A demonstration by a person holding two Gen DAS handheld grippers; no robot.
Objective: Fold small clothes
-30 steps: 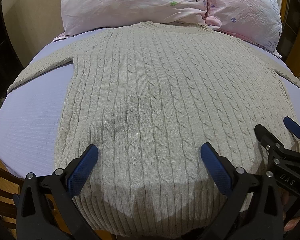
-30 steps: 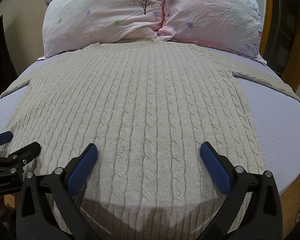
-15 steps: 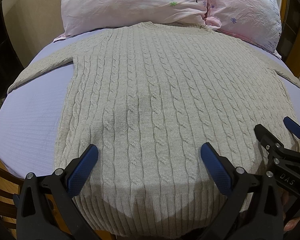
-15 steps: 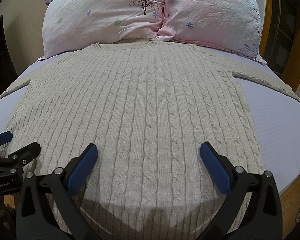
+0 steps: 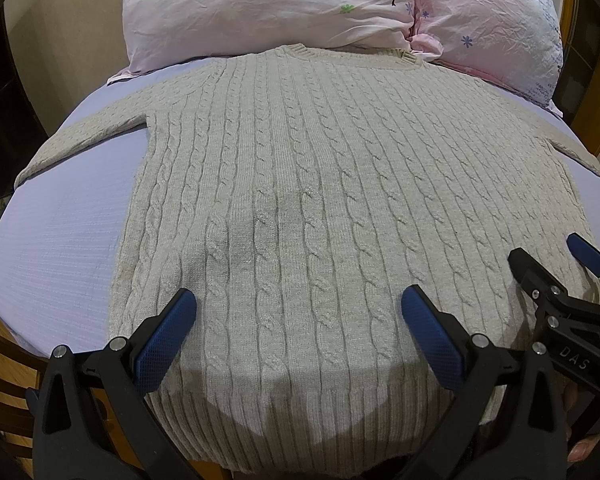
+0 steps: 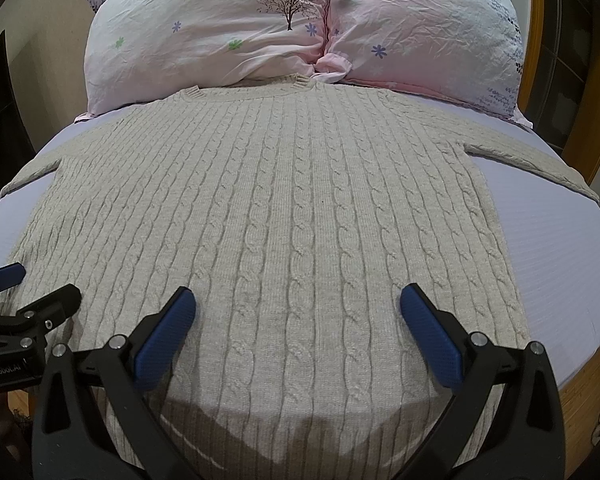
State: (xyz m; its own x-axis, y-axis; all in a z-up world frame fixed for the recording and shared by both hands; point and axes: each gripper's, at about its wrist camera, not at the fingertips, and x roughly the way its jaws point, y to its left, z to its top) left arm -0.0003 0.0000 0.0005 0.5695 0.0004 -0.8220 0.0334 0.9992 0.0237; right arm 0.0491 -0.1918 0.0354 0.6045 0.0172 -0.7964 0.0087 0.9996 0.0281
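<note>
Sweater (image 5: 324, 208): beige cable-knit, laid flat on lavender bed sheet (image 5: 60, 240), body spread full width; ribbed collar (image 5: 300, 50) at far end, touching the pillows; ribbed hem (image 5: 300, 432) at near edge of bed, below both grippers. Both sleeves out sideways, left sleeve (image 5: 84, 140) reaching toward bed's left edge, right sleeve (image 6: 532, 160) toward right edge; no fold visible in the garment.

Left gripper (image 5: 300, 324): jaws spread wide, blue pads (image 5: 168, 340) apart over lower-left part of sweater body, nothing between them; contact w/ the knit cannot be told from this view.

Right gripper (image 6: 298, 326): likewise spread wide, pads (image 6: 428, 340) apart over lower-centre-right of sweater, holding nothing. In left wrist view, right gripper (image 5: 552, 268) shows at right margin, near sweater's right side seam; in right wrist view, left gripper (image 6: 32, 288) shows at left margin near left side seam; the two sit side by side at hem end.

Surroundings: two pink floral pillows at head of bed, left pillow (image 6: 204, 36) w/ tree print, right pillow (image 6: 424, 28) abutting it; wooden bed frame (image 6: 580, 392) visible at the near right corner.
</note>
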